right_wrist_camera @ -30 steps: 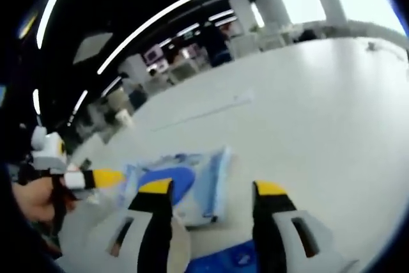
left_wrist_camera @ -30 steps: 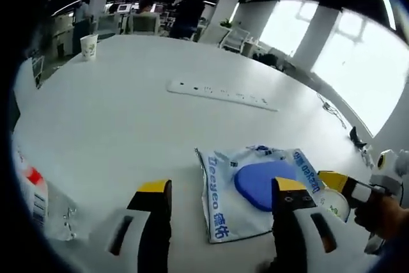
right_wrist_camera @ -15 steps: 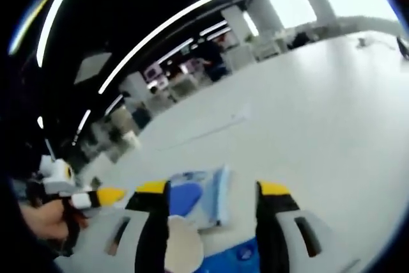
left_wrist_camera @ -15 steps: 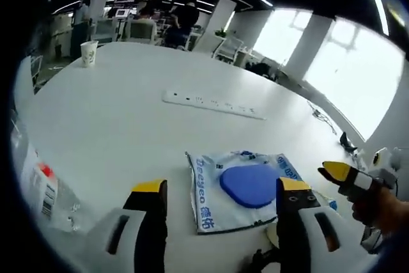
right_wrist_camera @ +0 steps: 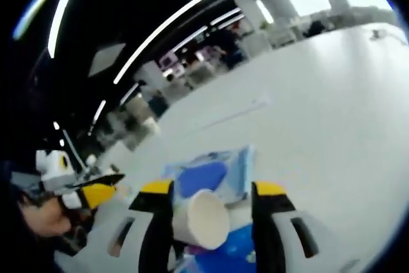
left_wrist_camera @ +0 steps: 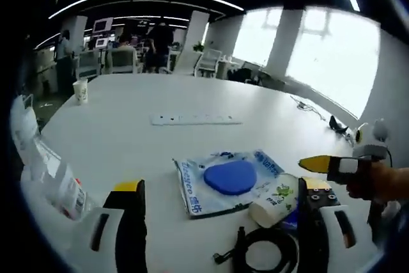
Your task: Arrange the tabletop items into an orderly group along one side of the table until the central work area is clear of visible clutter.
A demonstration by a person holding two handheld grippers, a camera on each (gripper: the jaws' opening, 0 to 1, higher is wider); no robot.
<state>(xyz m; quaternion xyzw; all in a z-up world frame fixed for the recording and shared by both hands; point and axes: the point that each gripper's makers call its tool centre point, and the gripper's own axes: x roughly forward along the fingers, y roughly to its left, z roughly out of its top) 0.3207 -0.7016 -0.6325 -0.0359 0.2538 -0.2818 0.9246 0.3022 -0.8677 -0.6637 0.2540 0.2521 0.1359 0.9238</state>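
lying between spread right hand-held gripper (right_wrist_camera: 211, 190) jaws: paper cup (right_wrist_camera: 203, 219); black cable (left_wrist_camera: 259, 255) beside; left hand-held gripper (left_wrist_camera: 220, 190) released.

The left gripper view looks from low above the white surface (left_wrist_camera: 192, 100) toward far desks. The right gripper view sits closer and rolled. Both share the blue-printed bag (left_wrist_camera: 225, 180) (right_wrist_camera: 214, 172) and tipped paper cup (left_wrist_camera: 276, 200) (right_wrist_camera: 201, 220).

Each tool, left tool (left_wrist_camera: 220, 222) and right tool (right_wrist_camera: 209, 222), has two grey jaws with dark slots and yellow-capped tips. A bare hand (left_wrist_camera: 383, 182) grips a white-and-yellow handle.
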